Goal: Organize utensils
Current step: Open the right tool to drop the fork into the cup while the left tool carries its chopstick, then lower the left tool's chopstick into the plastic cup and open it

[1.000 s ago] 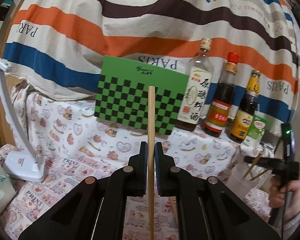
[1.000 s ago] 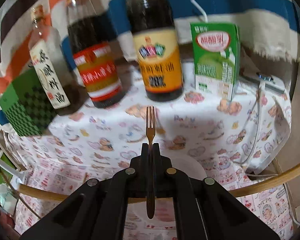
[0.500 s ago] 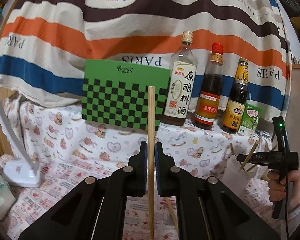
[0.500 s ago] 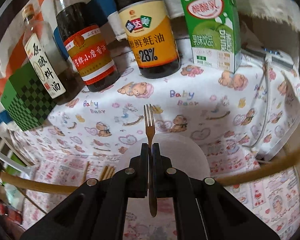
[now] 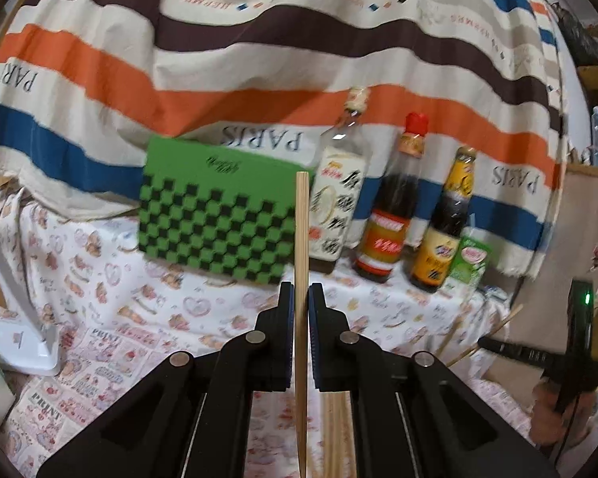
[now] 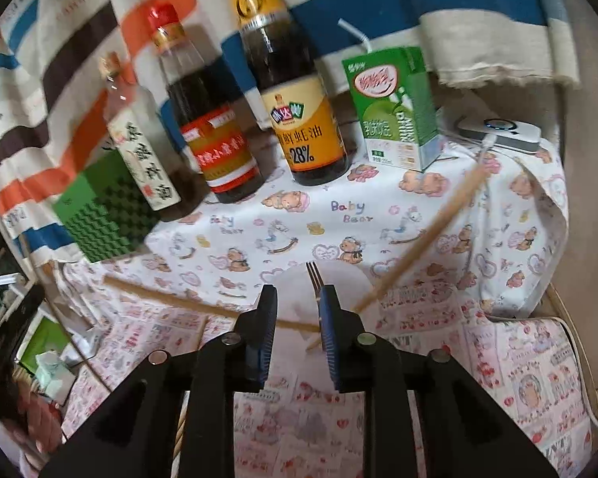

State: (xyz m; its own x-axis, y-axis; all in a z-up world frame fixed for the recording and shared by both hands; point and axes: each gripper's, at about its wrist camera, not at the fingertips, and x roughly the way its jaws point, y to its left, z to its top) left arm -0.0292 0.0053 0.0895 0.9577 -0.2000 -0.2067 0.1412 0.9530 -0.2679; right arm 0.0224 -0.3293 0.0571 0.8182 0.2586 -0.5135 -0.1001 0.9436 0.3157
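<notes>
While the left gripper [image 5: 301,318] is pinching a chopstick [image 5: 301,247] upright between pressed-together pads, the right gripper [image 6: 297,318] is letting go: its jaws have just been opening, and the fork [image 6: 314,279] is sitting between them, leaning on the right pad, tines up, not pressed from both sides.

The fork is dropping into the white cup [image 6: 299,298] directly under the right jaws. My read: it was carried tines-up so the handle goes in first and the cup wall props it. Two chopsticks are already leaning out of that cup, one to the right [image 6: 430,235] and one to the left [image 6: 171,298], so the cup is serving as the utensil holder.

In the left view the chopstick is being held near mid-length, which likely keeps it from swinging and lets the lower end lead into the cup. More chopsticks [image 5: 333,430] are lying on the tablecloth [image 5: 147,310] just under that gripper, so pickups are still pending.

The cup is sitting in front of the bottles [image 6: 303,119], the carton [image 6: 394,111] and the green box [image 6: 103,207], clear of all of them.

Risk, as I judge it: the leaning chopsticks are crowding the cup mouth, so the left chopstick's entry is needing a gap between them. The right hand [image 5: 558,402] with its gripper is showing at the far right of the left view, well apart from the left one.
</notes>
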